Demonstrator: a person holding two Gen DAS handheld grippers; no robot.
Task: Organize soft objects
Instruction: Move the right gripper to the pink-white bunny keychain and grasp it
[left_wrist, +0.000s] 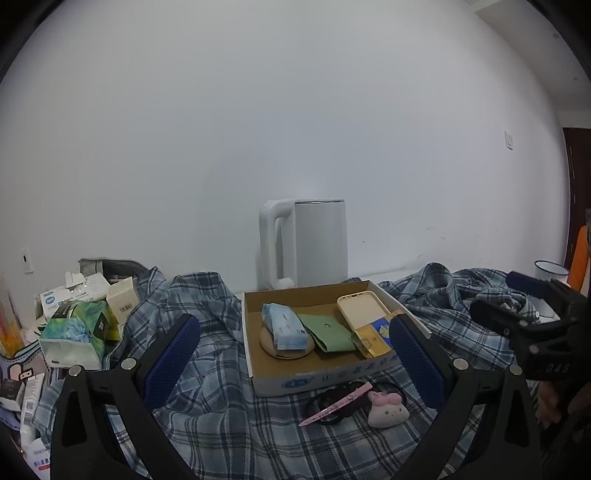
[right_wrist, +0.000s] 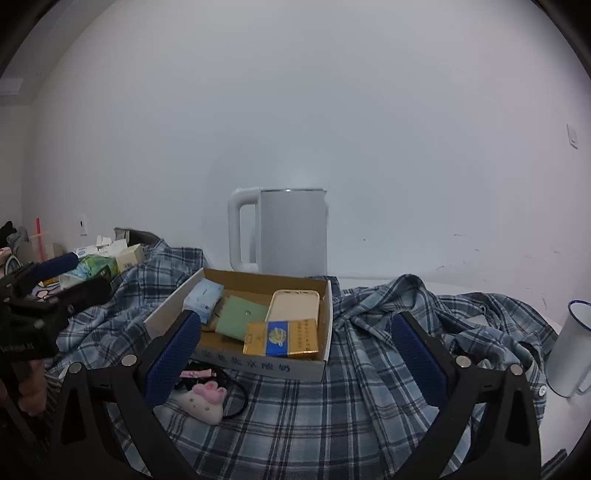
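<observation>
A blue plaid shirt (left_wrist: 221, 406) (right_wrist: 369, 406) lies crumpled across the table. On it stands a shallow cardboard box (left_wrist: 325, 380) (right_wrist: 258, 365) holding a blue tissue pack (left_wrist: 282, 328) (right_wrist: 203, 297), a green pouch (left_wrist: 328, 334) (right_wrist: 240, 319), a cream phone case (left_wrist: 364, 308) (right_wrist: 293, 304) and a gold and blue packet (right_wrist: 282, 338). In front of the box lie a white plush bunny (left_wrist: 388, 410) (right_wrist: 205, 400), a pink hair clip (left_wrist: 336, 404) and black hair ties (left_wrist: 391, 387). My left gripper (left_wrist: 295, 354) (right_wrist: 74, 278) hangs open over the shirt, nothing between its pads. My right gripper (right_wrist: 295, 350) (left_wrist: 513, 299) is open too and holds nothing.
A white kettle (left_wrist: 306, 243) (right_wrist: 284, 232) stands against the wall behind the box. A white enamel mug (right_wrist: 569, 354) sits at the right edge. Cartons and a green tissue box (left_wrist: 74, 339) crowd the left side.
</observation>
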